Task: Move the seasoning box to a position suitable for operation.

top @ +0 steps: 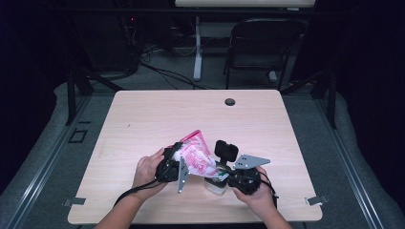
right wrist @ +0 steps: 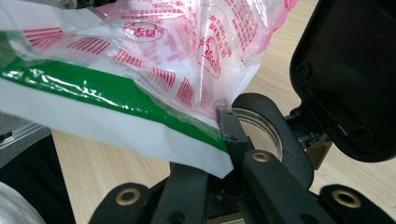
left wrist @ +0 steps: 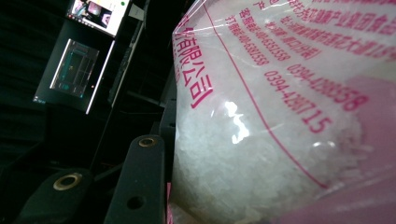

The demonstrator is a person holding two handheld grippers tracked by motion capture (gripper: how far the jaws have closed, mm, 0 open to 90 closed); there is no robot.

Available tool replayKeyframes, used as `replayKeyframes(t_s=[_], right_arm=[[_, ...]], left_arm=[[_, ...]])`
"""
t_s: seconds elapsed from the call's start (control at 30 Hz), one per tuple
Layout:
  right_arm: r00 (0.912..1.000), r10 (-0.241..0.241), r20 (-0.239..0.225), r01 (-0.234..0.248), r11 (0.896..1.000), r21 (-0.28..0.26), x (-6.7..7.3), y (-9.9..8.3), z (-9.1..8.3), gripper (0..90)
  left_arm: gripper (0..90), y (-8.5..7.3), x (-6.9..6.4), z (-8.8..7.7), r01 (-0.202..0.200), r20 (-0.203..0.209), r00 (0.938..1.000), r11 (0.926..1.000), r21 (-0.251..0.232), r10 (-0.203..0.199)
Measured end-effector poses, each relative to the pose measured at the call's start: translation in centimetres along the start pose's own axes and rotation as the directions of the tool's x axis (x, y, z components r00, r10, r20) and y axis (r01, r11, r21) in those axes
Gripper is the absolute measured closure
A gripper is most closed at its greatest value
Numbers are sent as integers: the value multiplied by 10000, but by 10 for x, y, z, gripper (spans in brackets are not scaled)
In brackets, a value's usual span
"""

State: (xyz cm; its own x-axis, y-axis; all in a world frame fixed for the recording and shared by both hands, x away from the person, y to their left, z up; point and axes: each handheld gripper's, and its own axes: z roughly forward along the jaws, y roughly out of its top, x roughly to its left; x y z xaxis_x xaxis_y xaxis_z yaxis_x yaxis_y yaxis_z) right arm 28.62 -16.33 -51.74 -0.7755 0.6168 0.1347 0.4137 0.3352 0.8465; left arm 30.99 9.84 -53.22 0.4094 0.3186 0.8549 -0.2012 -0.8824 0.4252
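High view: bag [top: 196, 155] tilted between left gripper [top: 173, 164] and right gripper [top: 239, 175], its mouth over a jar [top: 215, 185] largely hidden, at table's [top: 143, 124] 6 o'clock.
Left gripper view: jaws clamp bag [left wrist: 261, 140]; white crystals, pink print, edges cut off.
Right gripper view: jaws clenched on the jar [right wrist: 254, 126], bag's green-striped corner [right wrist: 140, 107] covering it.

I see the table [top: 143, 114] from above, facing forward; both gripper cameras sit tight against the bag [top: 196, 155] [left wrist: 280, 116] [right wrist: 140, 70], which every view shares.

Clear bag [top: 196, 155], pink print, green stripe
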Motion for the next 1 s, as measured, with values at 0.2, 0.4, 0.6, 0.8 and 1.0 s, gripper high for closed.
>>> replayKeyframes(t_s=[0.2,0.4,0.6,0.8,1.0], right_arm=[[10000,-32,12,32,10000,54,1,-1,0,900],[10000,-68,22,68,9999,90,1,-1,0,900],[9999,-133,41,133,9999,73,2,-1,-1,900],[9989,-418,210,417,9991,66,7,0,-3,900],[9996,-253,93,253,9996,78,4,0,-2,897]], left_arm=[[659,1,0,-2,-96,-105,9999,9999,-68,95],[659,2,0,-3,-183,-209,9996,9998,-91,181],[660,3,0,-4,-330,-247,9992,9994,-62,328],[662,2,0,-4,-397,-294,9988,9992,-100,394],[662,3,0,-5,-584,-396,9975,9983,-86,580]])
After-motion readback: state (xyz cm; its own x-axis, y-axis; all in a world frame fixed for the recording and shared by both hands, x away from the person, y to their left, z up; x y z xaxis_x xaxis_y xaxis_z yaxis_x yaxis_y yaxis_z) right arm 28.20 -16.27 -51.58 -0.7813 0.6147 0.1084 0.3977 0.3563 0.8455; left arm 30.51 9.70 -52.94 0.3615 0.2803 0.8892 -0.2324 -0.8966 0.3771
